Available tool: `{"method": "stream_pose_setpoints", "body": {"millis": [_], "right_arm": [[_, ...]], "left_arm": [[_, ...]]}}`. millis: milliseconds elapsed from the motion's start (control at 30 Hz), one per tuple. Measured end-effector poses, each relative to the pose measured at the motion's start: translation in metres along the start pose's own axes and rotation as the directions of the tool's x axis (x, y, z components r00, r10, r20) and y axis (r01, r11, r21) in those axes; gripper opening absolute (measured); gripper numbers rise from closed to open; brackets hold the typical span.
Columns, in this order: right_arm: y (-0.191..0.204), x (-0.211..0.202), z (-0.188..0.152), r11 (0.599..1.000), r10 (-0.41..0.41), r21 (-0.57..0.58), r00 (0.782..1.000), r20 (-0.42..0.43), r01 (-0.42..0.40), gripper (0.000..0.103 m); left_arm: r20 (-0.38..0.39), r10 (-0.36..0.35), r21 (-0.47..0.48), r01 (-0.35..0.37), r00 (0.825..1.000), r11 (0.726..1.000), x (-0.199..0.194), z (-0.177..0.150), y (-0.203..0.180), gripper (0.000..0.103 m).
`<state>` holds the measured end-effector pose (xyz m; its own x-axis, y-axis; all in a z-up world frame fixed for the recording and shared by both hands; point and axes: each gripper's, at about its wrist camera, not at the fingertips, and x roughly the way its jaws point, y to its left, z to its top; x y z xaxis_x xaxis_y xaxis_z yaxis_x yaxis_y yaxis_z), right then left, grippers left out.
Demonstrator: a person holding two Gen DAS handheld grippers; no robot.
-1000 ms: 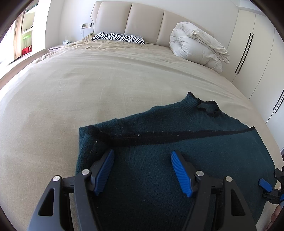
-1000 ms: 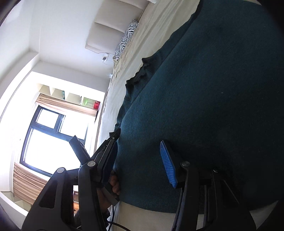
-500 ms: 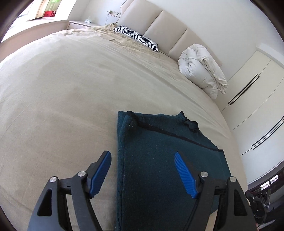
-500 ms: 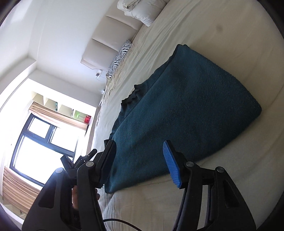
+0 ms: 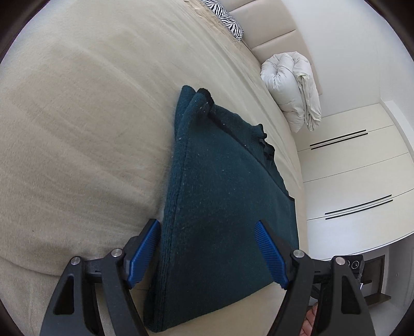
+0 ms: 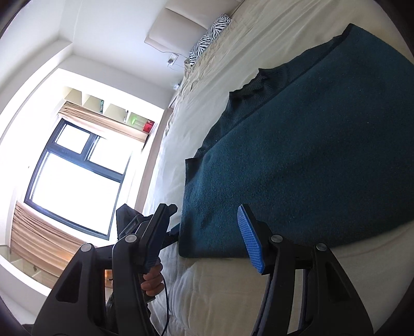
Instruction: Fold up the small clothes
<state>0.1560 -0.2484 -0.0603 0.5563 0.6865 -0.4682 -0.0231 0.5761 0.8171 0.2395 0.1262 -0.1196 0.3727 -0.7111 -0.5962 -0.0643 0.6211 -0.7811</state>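
Left claw [image 5: 207, 254] is sitting with jaws spread apart, blue pads straddling the near end of the dark teal sweater [image 5: 227, 196], not gripping anything. Right claw [image 6: 204, 237] is likewise gaping wide, hovering at the near edge of the same sweater [image 6: 310, 160], nothing between its pads. Sweater is lying folded on the beige bed [image 5: 77, 116], collar pointing toward the padded headboard [image 5: 271, 25]. Zebra-print pillow [image 5: 227, 15] and a rolled white duvet [image 5: 292, 85] are sitting at the head end. White wardrobe doors [image 5: 362, 181] are showing at right; a bright window [image 6: 77, 175] is showing in the right wrist view. No readable brand, label or writing anywhere.
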Motion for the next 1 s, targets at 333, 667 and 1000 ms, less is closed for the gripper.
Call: {"method": "stream_pose_setpoints", "body": {"millis": [333,667,1000], "right_arm": [[0.021,0.052,0.026,1.0,0.018,-0.01,0.992,-0.123,-0.019,0.055],[0.016,0.124,0.039,1.0,-0.028,-0.01,0.969,-0.246,0.026,0.055],[-0.022,0.137,0.043,0.999,0.024,0.049,0.964,-0.265,-0.012,0.05]], "left_arm": [[-0.071,-0.021,-0.027,0.019,0.997,0.999,0.011,-0.006,-0.007,0.068],[-0.084,-0.07,-0.096,0.062,0.994,0.994,0.009,-0.005,0.023,0.017],[-0.054,-0.1,-0.091,0.094,0.994,0.991,0.002,-0.001,0.005,0.014]]}}
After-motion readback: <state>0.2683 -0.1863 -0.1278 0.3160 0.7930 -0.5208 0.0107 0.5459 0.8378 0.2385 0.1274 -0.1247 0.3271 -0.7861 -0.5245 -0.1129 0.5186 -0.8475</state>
